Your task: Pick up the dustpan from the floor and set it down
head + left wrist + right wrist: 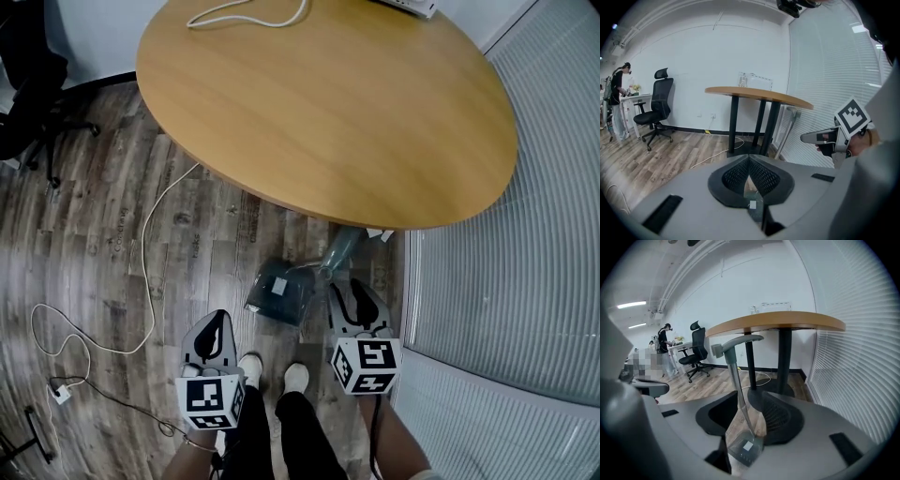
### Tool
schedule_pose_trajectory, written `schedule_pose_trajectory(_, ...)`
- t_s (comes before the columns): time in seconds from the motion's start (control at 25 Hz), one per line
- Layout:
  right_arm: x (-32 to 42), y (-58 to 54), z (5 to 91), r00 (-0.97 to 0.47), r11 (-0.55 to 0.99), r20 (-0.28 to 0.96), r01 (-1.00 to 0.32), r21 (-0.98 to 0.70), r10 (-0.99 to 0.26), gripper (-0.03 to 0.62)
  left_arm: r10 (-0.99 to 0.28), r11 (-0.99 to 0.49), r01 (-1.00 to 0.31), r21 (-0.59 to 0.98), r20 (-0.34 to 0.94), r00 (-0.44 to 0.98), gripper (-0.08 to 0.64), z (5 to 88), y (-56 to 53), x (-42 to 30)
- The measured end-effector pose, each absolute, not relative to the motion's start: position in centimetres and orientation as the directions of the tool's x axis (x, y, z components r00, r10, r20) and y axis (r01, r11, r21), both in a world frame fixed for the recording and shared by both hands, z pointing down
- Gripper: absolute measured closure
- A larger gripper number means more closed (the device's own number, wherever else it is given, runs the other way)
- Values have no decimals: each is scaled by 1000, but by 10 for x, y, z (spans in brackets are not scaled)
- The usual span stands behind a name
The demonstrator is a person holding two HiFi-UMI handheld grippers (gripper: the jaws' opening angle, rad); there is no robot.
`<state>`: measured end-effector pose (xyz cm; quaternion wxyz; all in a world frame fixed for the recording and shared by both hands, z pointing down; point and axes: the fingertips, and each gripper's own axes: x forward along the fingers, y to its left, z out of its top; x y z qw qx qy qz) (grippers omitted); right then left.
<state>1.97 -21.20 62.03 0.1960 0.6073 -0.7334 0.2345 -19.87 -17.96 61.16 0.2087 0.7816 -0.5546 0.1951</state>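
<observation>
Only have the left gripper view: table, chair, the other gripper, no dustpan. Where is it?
Observer: Head view shows the dustpan on the floor just ahead of the person's shoes, by the near edge of the table.
Operator: Right tongs on it?
Observer: No. In the right gripper view its handle rises between the right tongs, jaws apart, pads not pressing it.
Operator: Anything else on the floor nearby?
Observer: A white cable runs along the floor to the dustpan's left in the head view, apart from it.
</observation>
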Motion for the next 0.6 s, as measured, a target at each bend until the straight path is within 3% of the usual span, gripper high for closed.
schedule_pose_trajectory(0.32,65,-174,567,-73,30,557,-996,-87,-827,437,-812,-399,-915,54,443,380,543,534,-190,-168)
schedule_pose_trajectory(0.6,85,-142,477,-29,-23,506,-995,-95,-862,524,-835,-422,-905,47,369,409,543,444,-165,-148)
